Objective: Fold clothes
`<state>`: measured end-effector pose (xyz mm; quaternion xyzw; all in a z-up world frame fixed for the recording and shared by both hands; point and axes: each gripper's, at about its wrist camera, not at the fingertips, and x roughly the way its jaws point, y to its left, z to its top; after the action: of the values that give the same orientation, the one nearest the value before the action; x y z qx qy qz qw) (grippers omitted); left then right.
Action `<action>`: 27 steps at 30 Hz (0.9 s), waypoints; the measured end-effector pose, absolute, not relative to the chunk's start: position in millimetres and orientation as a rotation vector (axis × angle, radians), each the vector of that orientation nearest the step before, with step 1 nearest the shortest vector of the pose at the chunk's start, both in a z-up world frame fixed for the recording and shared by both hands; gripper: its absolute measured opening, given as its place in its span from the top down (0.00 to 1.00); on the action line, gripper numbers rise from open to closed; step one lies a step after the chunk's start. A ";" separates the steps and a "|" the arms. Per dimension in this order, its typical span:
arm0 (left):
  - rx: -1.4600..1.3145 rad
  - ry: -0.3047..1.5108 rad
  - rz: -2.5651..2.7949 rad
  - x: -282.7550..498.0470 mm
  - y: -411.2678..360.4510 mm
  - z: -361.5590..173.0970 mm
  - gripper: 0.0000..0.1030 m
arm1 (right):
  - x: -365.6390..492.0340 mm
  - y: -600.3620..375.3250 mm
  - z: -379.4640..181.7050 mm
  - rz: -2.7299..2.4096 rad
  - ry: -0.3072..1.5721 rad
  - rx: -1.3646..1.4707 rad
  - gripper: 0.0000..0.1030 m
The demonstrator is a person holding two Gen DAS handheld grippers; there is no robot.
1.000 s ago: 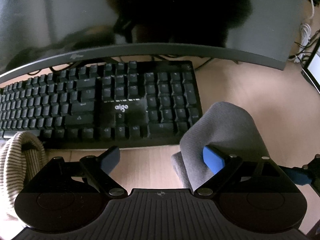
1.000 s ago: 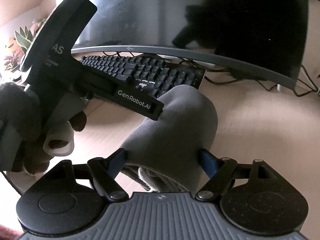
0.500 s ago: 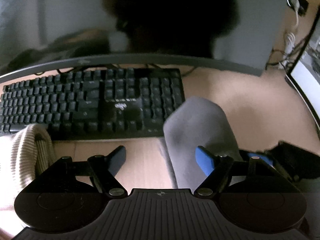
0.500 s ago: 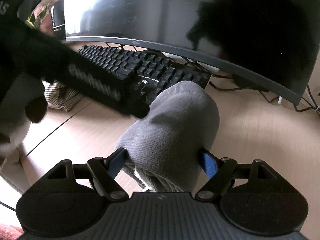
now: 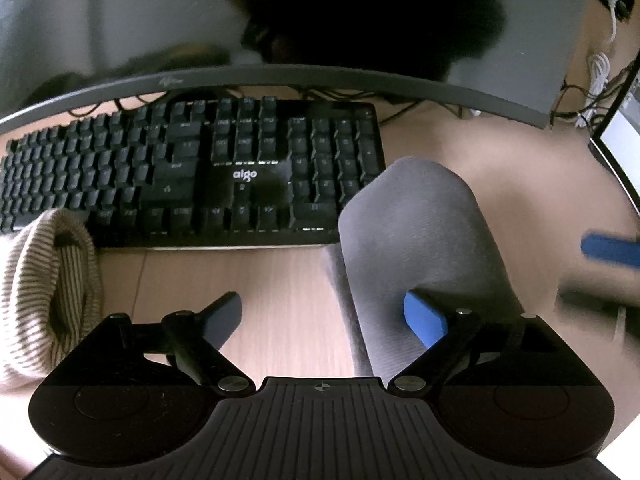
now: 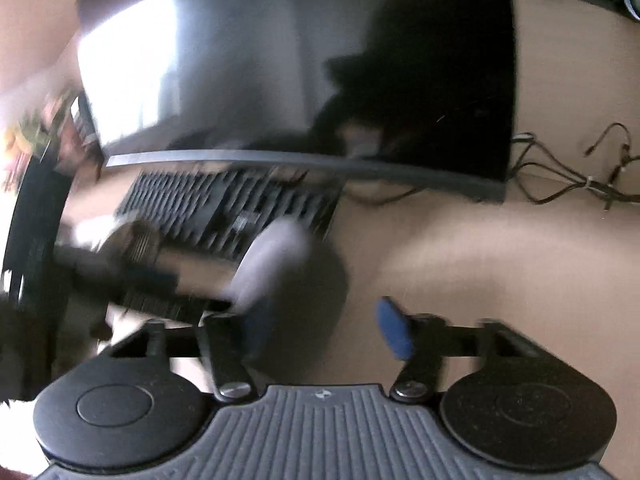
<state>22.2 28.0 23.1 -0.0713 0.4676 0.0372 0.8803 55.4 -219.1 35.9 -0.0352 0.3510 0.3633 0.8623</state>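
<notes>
A folded grey cloth (image 5: 420,232) humps up on the wooden desk in front of the keyboard. My left gripper (image 5: 324,316) has its jaws opening; the cloth's left edge lies between them and drapes over the right blue pad (image 5: 424,316), while the left pad is clear of it. In the blurred right wrist view the grey cloth (image 6: 276,264) lies off to the left of my right gripper (image 6: 324,328). Its jaws are closing with only bare desk between them. A blue finger of the right gripper (image 5: 608,248) shows blurred at the right edge of the left wrist view.
A black keyboard (image 5: 200,168) and a curved dark monitor (image 5: 320,20) stand behind the cloth. A cream striped garment (image 5: 48,288) is bunched at the left. Cables (image 6: 580,184) trail at the back right, beside a second screen (image 5: 620,148).
The right gripper has drawn back off the grey cloth, which it straddled before, and its jaws have narrowed. The left gripper has shifted slightly and its jaws stand wider than half a second ago.
</notes>
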 end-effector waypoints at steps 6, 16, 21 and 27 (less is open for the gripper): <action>-0.157 0.977 0.079 22.5 30.3 21.9 0.08 | 102.1 -180.8 30.7 0.819 0.775 0.018 0.60; -0.161 0.986 0.062 26.2 32.7 17.3 0.07 | 118.7 -164.8 -7.2 0.754 0.922 0.040 0.59; -0.180 0.989 0.064 23.9 40.0 15.5 0.07 | 80.2 -182.4 24.9 0.784 0.812 0.011 0.59; -0.187 0.995 0.091 20.1 45.0 14.5 0.07 | 39.6 -186.9 9.2 0.804 0.894 0.012 0.57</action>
<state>20.1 45.0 14.5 -0.0893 0.4764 0.0434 0.8736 39.6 -186.9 9.2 0.0054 0.4206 0.3780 0.8247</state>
